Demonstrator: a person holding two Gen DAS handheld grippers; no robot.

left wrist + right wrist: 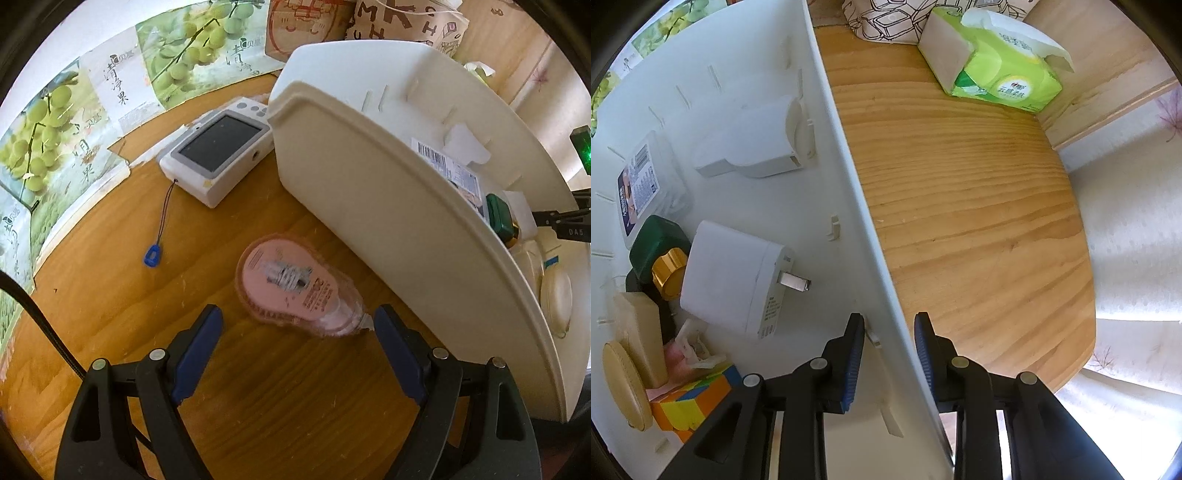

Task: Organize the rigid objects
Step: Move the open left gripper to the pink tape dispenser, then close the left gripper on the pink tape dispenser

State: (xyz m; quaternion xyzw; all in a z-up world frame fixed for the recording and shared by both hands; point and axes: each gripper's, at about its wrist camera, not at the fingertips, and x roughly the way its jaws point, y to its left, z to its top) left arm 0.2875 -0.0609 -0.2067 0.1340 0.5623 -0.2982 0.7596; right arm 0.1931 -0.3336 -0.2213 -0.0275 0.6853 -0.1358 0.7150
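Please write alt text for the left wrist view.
The open left tool hangs over a pink blister pack on a wooden table, beside a white bin. A white camera lies behind.

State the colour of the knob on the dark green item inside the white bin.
Gold; the knob shows best in the right wrist view.
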